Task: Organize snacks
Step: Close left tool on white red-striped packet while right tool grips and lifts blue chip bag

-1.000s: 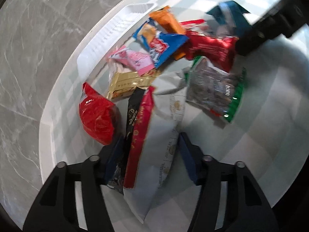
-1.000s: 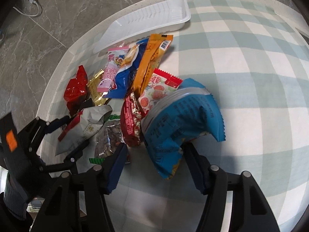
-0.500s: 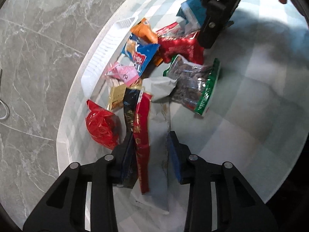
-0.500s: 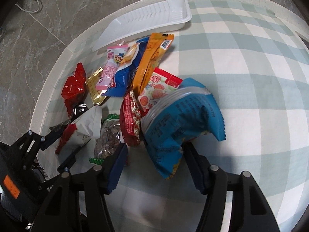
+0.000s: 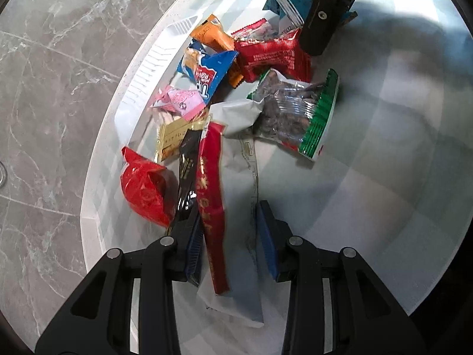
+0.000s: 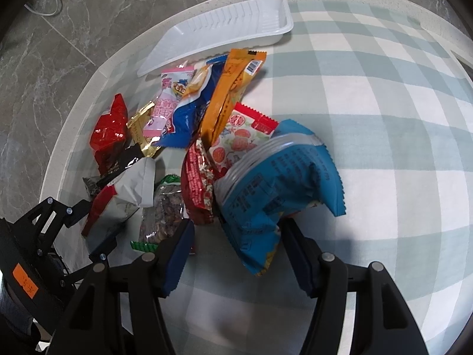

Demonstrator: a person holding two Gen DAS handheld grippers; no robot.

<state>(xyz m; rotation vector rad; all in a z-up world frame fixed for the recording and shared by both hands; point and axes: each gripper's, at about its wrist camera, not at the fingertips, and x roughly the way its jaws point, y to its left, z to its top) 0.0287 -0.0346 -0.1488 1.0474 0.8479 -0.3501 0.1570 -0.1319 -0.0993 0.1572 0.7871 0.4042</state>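
A pile of snack packets lies on a round table with a checked cloth. My left gripper [image 5: 229, 233] is shut on a long silver packet with a red edge [image 5: 236, 195], lifted slightly; it also shows in the right wrist view [image 6: 118, 204]. My right gripper [image 6: 236, 245] is open, its jaws on either side of a blue packet [image 6: 275, 189] without squeezing it. A white plastic tray [image 6: 218, 29] lies at the far edge behind the pile, empty.
Around the held packet lie a red packet [image 5: 142, 186], a black and a gold packet [image 5: 174, 139], a pink one [image 5: 180, 102], a blue one [image 5: 207, 71], an orange one [image 5: 212, 35], a nut bag [image 5: 292, 115]. The table edge [image 5: 88, 183] drops to a marble floor.
My left gripper's jaws have closed from wide open onto the silver and red packet and drawn back with it. My right gripper has stayed open around the blue packet.
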